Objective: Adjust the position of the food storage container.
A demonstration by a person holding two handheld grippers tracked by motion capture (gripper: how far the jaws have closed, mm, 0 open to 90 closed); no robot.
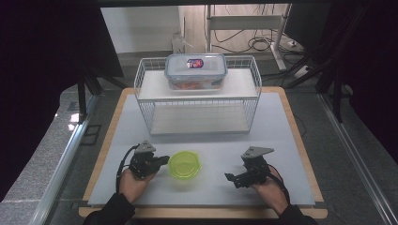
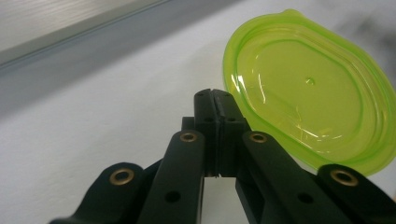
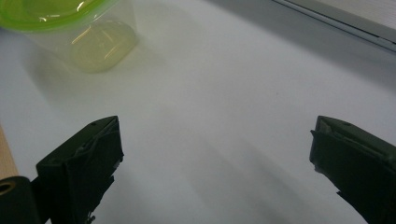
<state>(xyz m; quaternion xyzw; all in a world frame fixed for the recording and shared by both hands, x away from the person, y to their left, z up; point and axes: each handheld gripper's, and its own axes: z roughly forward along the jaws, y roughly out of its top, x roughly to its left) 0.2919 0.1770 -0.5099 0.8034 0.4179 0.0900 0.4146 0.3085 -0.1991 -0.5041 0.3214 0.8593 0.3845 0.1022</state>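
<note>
A small clear tub with a lime-green lid (image 1: 184, 164) stands on the white mat between my two grippers. My left gripper (image 1: 165, 160) lies just left of it, pointing at its rim. In the left gripper view the jaws (image 2: 214, 93) are shut with nothing between them, their tips close beside the green lid (image 2: 308, 93); contact cannot be told. My right gripper (image 1: 233, 180) rests to the tub's right, a hand's width away. In the right gripper view its jaws (image 3: 215, 128) stand wide open over bare mat, with the tub (image 3: 100, 42) at the upper left.
A white wire rack (image 1: 197, 93) stands at the back of the mat, and a clear box with a blue-rimmed lid (image 1: 195, 70) sits on its top shelf. The white mat (image 1: 281, 140) lies on a wooden table (image 1: 300, 140), with dark floor beyond the edges.
</note>
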